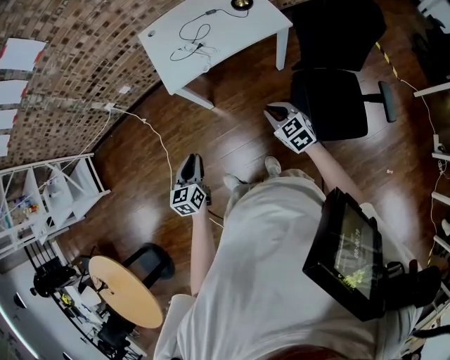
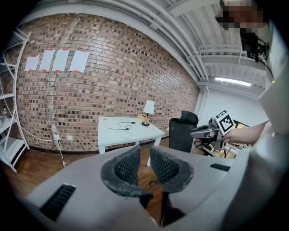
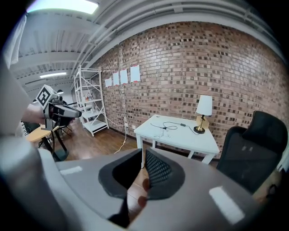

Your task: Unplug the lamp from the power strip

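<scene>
The lamp (image 2: 148, 110) (image 3: 204, 108) stands at the far right corner of the white table (image 1: 253, 28) against the brick wall; only its brass base (image 1: 241, 3) shows in the head view. Its black cord (image 1: 197, 31) loops over the tabletop to a dark plug (image 1: 200, 46) (image 2: 128, 128) (image 3: 165, 128); the white power strip there is hard to make out. Both grippers hang in the air over the wood floor, well short of the table. My left gripper (image 1: 190, 163) (image 2: 145, 151) is open and empty. My right gripper (image 1: 275, 112) (image 3: 141, 153) has its tips nearly together, with nothing between them.
A black office chair (image 1: 337, 91) (image 3: 253, 144) stands right of the table, close to my right gripper. A white shelf rack (image 1: 49, 197) stands by the wall at the left, a round wooden table (image 1: 123, 292) behind me. A white cord (image 1: 158, 137) trails from the wall socket across the floor.
</scene>
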The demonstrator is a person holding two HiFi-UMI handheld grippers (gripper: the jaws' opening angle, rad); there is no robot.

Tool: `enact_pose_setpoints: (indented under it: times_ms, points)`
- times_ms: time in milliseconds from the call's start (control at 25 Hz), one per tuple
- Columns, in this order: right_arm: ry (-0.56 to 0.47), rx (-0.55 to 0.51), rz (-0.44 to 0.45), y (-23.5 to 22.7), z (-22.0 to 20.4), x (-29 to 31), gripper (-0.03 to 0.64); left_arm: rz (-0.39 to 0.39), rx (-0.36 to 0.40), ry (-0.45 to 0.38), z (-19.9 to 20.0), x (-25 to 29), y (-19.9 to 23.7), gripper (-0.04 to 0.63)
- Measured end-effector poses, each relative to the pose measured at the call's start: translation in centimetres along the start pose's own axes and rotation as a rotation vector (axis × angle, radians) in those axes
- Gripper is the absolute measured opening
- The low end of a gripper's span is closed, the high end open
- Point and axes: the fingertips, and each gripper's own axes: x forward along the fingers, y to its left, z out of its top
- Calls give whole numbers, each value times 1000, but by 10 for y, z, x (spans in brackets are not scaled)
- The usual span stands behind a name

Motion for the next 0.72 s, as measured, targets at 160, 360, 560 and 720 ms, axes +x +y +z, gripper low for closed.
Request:
enact_pose_setpoints:
  times_ms: [160, 360, 560, 720]
  points:
    - [26, 8, 9, 9, -17, -2, 11, -10, -2, 49, -23, -6, -3, 66]
    - [63, 0, 38, 20, -41, -6, -3, -11, -6, 104, -56, -12, -8, 64]
    - [88, -44, 56, 19, -47, -14, -6, -36, -45, 80, -50, -7, -26, 64]
    - [59, 24, 59, 14, -49, -23, -6, -73, -17, 63, -35, 4, -40, 65]
